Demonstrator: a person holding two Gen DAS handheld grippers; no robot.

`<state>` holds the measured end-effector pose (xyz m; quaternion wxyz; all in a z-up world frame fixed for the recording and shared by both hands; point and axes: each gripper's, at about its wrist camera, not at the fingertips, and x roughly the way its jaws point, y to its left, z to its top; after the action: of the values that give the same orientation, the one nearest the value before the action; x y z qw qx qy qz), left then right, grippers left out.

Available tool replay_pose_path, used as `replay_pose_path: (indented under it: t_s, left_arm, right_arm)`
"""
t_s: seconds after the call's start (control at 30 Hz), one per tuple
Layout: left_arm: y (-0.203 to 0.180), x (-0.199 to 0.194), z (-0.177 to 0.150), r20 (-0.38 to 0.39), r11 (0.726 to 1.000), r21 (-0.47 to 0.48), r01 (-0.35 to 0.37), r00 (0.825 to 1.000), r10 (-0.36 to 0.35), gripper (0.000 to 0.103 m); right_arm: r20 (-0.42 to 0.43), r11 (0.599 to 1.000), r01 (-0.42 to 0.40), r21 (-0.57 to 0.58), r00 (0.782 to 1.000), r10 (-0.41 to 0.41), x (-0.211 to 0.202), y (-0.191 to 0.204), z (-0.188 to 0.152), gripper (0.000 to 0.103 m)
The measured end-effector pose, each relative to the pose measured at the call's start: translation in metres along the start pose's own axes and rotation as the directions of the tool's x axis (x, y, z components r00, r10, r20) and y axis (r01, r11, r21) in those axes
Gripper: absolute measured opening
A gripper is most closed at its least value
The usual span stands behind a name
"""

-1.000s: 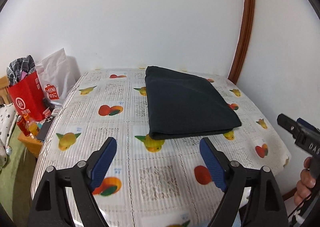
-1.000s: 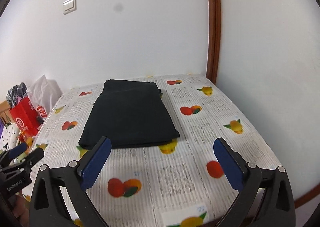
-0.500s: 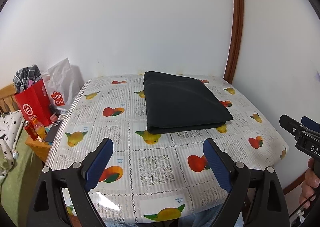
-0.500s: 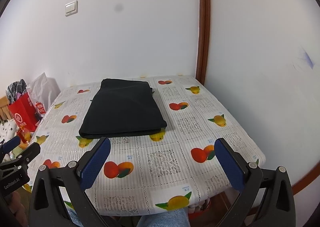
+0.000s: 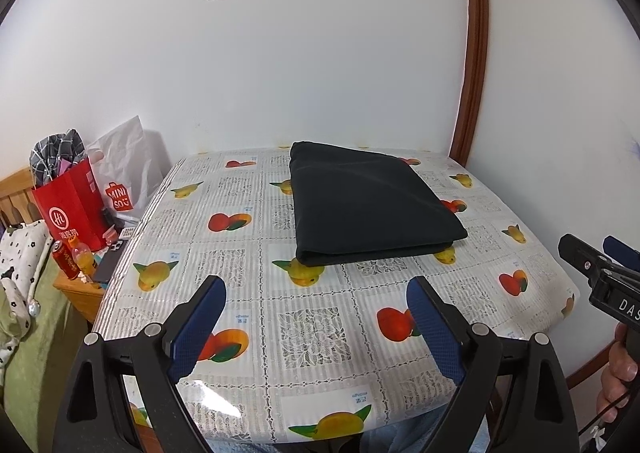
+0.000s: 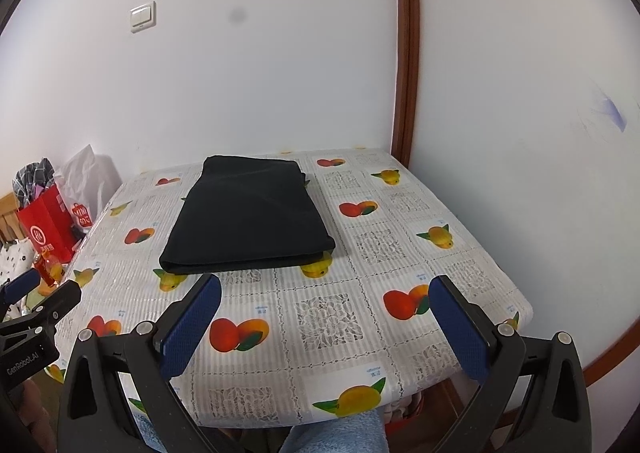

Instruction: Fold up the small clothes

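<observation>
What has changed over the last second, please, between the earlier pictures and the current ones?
Both grippers have drawn back from the table toward the person: the near edge now shows in both wrist views. The left gripper and right gripper were open and empty before and are so now; nothing was grasped or released. The folded dark garment lies where it did, as do the bags beside the table.

Left gripper (image 5: 316, 317): black frame arms, silver screw heads, blue textured pads (image 5: 196, 327) on the jaws. Right gripper (image 6: 324, 319): same build; white lettering "DAS" on its black body in the left wrist view. Bare-skinned hand (image 5: 618, 375) below that lettering.
</observation>
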<state>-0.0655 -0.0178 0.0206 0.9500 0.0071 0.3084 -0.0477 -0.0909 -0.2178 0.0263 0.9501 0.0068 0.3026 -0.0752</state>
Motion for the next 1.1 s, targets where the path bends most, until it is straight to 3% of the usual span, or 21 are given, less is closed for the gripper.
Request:
replay_pose_path:
  t_s: [1.1]
  left_arm:
    - [0.0013, 0.0036, 0.0003, -0.004, 1.000, -0.009, -0.009, 1.000, 0.009, 0.092]
  right_arm:
    - [-0.004, 1.000, -0.011, -0.014, 1.000, 0.011, 0.0023, 0.0007, -0.0018, 0.102]
